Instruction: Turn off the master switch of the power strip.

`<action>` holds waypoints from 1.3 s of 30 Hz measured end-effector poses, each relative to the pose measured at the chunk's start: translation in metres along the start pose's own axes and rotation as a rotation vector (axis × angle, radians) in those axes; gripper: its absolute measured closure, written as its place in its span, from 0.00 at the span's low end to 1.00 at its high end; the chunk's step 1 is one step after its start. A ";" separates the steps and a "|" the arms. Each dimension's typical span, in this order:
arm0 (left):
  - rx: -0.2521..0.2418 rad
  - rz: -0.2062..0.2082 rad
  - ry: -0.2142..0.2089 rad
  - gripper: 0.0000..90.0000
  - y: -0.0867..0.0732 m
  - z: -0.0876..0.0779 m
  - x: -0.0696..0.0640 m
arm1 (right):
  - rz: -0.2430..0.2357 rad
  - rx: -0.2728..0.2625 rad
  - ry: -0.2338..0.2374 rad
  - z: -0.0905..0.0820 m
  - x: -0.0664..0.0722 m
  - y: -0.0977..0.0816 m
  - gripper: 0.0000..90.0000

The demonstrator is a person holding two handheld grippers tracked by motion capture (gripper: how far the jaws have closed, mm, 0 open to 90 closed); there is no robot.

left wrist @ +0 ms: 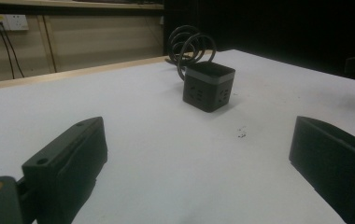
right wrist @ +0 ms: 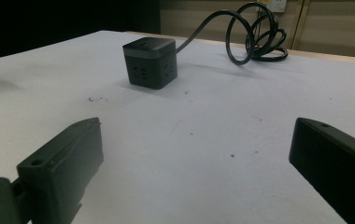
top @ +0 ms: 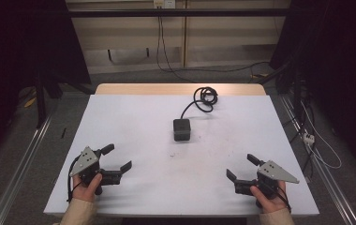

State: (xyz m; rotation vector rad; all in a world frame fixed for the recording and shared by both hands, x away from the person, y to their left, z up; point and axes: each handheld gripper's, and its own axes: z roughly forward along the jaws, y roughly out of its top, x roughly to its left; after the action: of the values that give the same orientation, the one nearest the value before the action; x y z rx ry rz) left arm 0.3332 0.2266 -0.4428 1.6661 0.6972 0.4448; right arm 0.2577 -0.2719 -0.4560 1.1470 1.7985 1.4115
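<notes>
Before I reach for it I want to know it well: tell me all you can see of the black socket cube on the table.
The socket cube is a small dark box with a lighter grey band around its top and socket slots on its side faces. It looks like matte plastic. It sits upright, flat on the white table, near the middle. Its black cable runs back into a loose coil. No claw touches it.

bare table (top: 134,122), socket cube (top: 181,130) mid-table, coiled cord (top: 205,98)

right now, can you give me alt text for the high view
A person's hands hold the left tongs and right tongs, both open, at the near corners of a white table. A black cube power socket sits mid-table, its coiled cable behind it.
</notes>
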 end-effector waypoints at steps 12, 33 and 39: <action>0.000 0.002 -0.005 0.05 0.000 0.000 0.001 | 0.010 -0.008 0.000 0.007 0.001 0.004 0.03; 0.004 0.007 -0.010 0.05 0.000 0.001 0.000 | 0.004 -0.006 0.012 0.029 0.003 0.015 0.03; 0.005 0.009 -0.009 0.05 0.000 0.001 0.000 | -0.002 -0.003 0.013 0.038 0.005 0.019 0.04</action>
State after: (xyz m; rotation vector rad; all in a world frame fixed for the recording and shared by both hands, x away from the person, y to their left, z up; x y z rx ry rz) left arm 0.3334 0.2261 -0.4431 1.6757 0.6854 0.4418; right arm 0.2923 -0.2485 -0.4481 1.1359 1.8056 1.4233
